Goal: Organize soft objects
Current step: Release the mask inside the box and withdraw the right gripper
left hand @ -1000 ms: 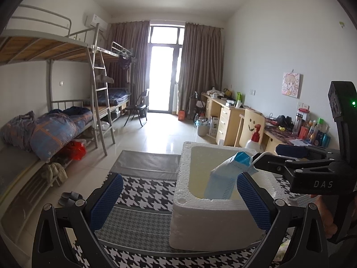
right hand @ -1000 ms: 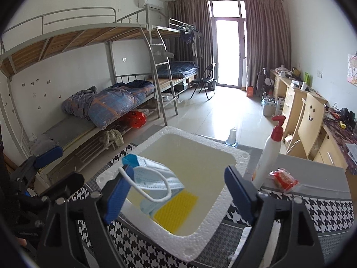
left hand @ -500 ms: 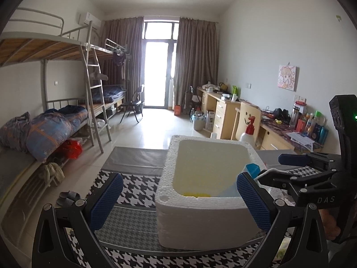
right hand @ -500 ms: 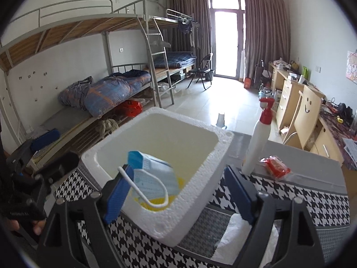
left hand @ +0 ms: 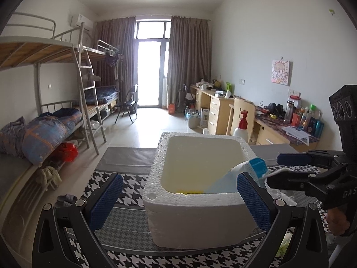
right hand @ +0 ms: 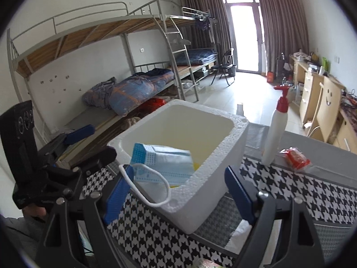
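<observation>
A: What room is this?

B: A dormitory room with metal bunk beds [left hand: 44,51] on one side and wooden desks [left hand: 214,109] on the other. In front is a table under a black-and-white houndstooth cloth [right hand: 290,192].

A: What stands on it?

B: An open white foam box [left hand: 196,218], a white pump bottle with a red top [right hand: 275,138] beside it, and a small red packet [right hand: 295,157] just past the bottle.

A: Where is the soft thing?

B: A light-blue pleated face mask [right hand: 161,164] hangs over the box's near rim, partly inside. Its white ear loop [right hand: 154,197] is draped over one blue finger of the right gripper [right hand: 178,197].

A: Is it clamped?

B: No. The right jaws stand wide apart; the loop seems merely hooked, though contact is hard to judge.

A: And the left gripper [left hand: 180,197]?

B: Spread wide too, empty, with the box beyond its fingers.
</observation>
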